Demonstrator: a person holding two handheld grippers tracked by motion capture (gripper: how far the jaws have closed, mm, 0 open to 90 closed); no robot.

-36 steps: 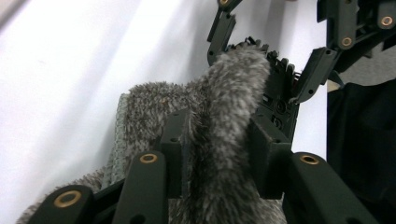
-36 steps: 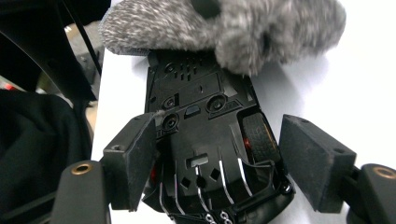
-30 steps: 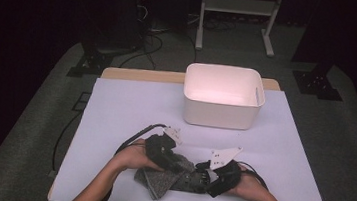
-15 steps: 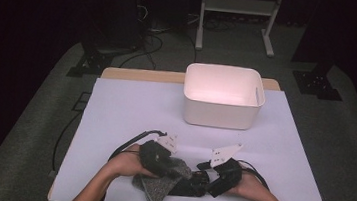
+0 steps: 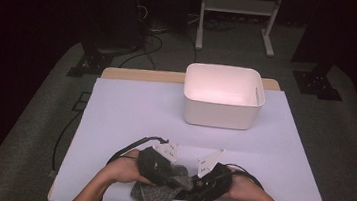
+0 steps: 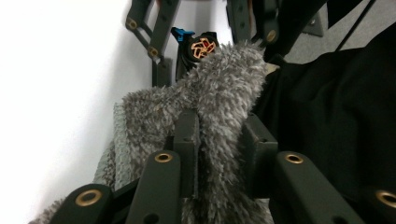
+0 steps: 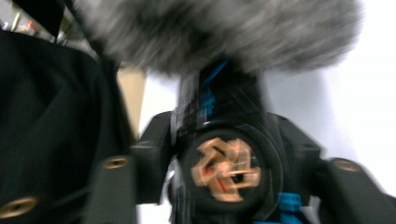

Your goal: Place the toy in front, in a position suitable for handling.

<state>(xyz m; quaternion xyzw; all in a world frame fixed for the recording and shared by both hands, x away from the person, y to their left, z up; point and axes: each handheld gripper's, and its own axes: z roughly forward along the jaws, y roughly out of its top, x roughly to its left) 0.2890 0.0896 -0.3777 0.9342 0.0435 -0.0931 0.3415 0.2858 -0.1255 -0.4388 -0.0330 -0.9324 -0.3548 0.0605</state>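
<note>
A grey fuzzy cloth [image 5: 156,196] lies bunched at the table's near edge, between my two hands. My left gripper [image 5: 176,176] is shut on a fold of it. In the left gripper view both pads [image 6: 187,140] squeeze the cloth [image 6: 224,88], which stands up between them. My right gripper [image 5: 202,184] faces the left one from the right, and its linkage [image 6: 159,28] shows beyond the fold. Its jaws have just been closing and still stand apart. The right gripper view is blurred, with the cloth [image 7: 210,28] across the top, past the jaws.
An empty white bin [image 5: 220,112] stands at the back of the white table [image 5: 130,110], right of centre. Black cables [image 5: 131,146] trail from both grippers over the near part. A person's dark clothing [image 6: 327,116] is close behind the front edge.
My left hand has drawn slightly toward the near edge with the cloth in its jaws, and the cloth is more bunched and hangs over the edge. The right hand has stayed put.
</note>
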